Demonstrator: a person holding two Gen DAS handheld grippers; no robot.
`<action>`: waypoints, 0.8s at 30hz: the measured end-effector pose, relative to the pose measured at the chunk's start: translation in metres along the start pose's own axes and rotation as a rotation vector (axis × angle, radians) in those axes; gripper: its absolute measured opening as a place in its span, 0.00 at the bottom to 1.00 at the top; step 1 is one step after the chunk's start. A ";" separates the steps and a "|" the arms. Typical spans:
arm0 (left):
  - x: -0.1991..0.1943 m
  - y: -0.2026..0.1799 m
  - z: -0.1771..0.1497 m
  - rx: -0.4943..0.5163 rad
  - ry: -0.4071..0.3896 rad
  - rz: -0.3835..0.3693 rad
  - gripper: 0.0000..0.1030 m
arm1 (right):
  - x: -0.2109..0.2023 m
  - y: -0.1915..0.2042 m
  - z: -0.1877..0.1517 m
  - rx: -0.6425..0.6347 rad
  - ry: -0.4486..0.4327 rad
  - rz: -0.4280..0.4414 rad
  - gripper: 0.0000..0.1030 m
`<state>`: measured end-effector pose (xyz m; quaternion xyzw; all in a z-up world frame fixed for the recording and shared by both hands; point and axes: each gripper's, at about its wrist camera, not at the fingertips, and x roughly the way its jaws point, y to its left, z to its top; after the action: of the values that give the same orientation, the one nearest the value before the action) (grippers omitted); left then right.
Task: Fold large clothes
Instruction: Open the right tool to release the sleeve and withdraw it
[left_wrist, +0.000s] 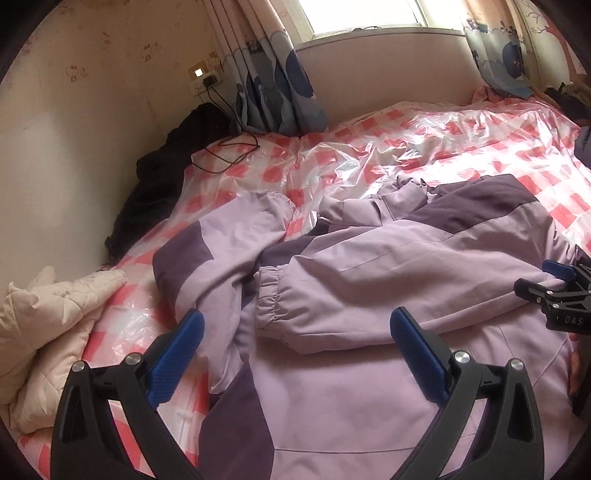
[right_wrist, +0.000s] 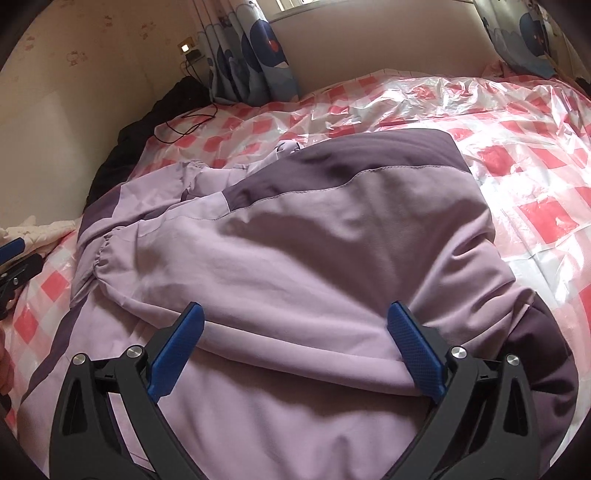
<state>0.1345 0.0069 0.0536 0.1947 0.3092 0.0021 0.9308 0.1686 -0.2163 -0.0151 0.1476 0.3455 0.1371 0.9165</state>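
A large lilac jacket (left_wrist: 369, 266) with dark purple panels lies spread on the bed; it also fills the right wrist view (right_wrist: 314, 258). One sleeve with an elastic cuff (left_wrist: 267, 295) lies folded across its body. My left gripper (left_wrist: 295, 325) is open just above the jacket, its blue pads either side of the cuff end. My right gripper (right_wrist: 295, 317) is open over the folded sleeve's upper part, holding nothing. It shows at the right edge of the left wrist view (left_wrist: 554, 291), and the left gripper shows at the left edge of the right wrist view (right_wrist: 14, 266).
The bed (left_wrist: 424, 129) has a red-and-white checked sheet under clear plastic. A cream quilted garment (left_wrist: 44, 325) lies at the left edge. Dark clothes (left_wrist: 162, 173) and a black cable (left_wrist: 229, 151) lie by the wall. Curtains (left_wrist: 280, 88) hang behind.
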 end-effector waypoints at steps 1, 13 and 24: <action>-0.004 -0.001 -0.002 0.006 -0.008 0.002 0.94 | 0.000 0.000 0.000 0.000 0.000 0.000 0.93; -0.029 -0.010 -0.017 0.067 -0.063 0.031 0.94 | 0.000 -0.001 -0.001 0.002 -0.001 0.000 0.93; -0.037 -0.014 -0.018 0.073 -0.089 0.027 0.94 | 0.000 -0.001 -0.002 0.004 0.000 -0.001 0.93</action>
<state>0.0922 -0.0043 0.0565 0.2328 0.2647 -0.0053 0.9358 0.1679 -0.2166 -0.0168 0.1492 0.3457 0.1359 0.9164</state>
